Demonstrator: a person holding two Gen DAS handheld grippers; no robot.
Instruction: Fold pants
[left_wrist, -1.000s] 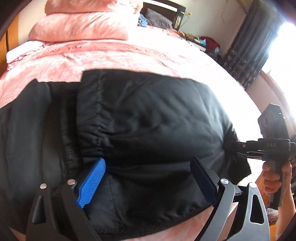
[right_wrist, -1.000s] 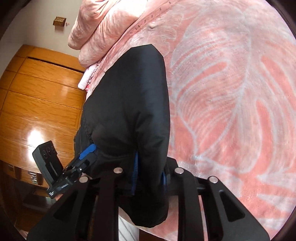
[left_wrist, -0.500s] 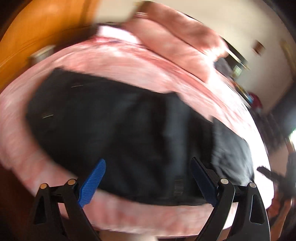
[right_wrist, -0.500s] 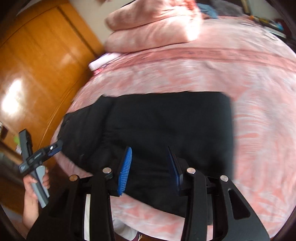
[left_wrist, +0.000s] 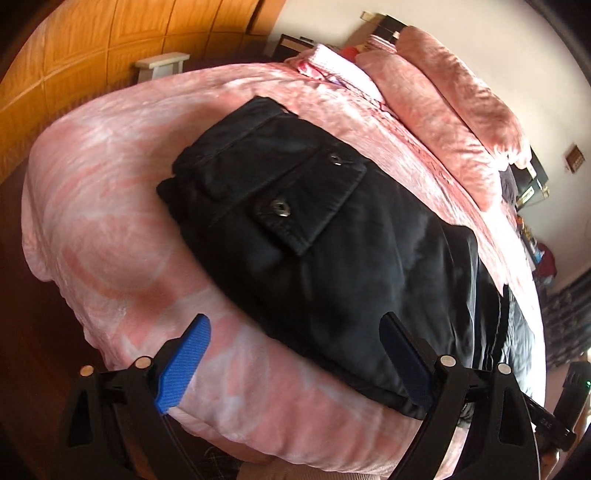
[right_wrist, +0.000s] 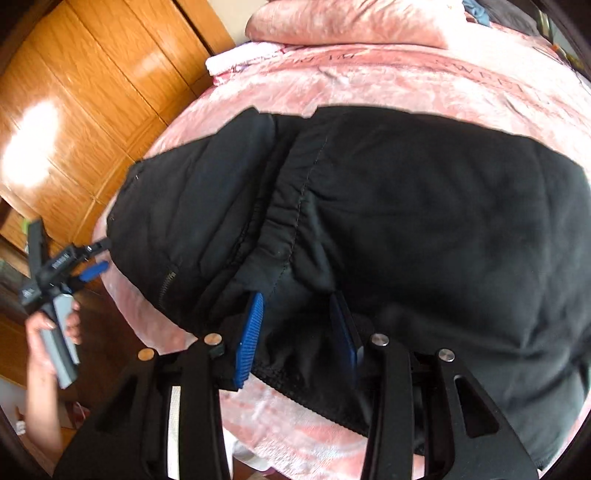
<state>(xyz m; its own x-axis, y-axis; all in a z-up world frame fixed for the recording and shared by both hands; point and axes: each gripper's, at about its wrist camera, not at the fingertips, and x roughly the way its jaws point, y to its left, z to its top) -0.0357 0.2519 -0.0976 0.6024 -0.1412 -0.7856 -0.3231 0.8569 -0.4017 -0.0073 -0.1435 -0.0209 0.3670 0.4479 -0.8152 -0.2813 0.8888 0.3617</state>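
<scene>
Pants (left_wrist: 332, 236) lie folded on the pink bedspread (left_wrist: 103, 192), near its edge for easy reach. Left gripper (left_wrist: 295, 365) hovers wide apart, empty, over the near hem; right gripper (right_wrist: 299, 332), part-open, straddles the waistband fabric, probably for the next fold.

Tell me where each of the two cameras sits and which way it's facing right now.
Left wrist: sits on the left gripper, open, looking over the bed's corner at the black pants; only its own fingers show.
Right wrist: sits on the right gripper, open over the pants' hem, facing the wardrobe; the person's left hand shows.
Shared: pants, pink bedspread.
</scene>
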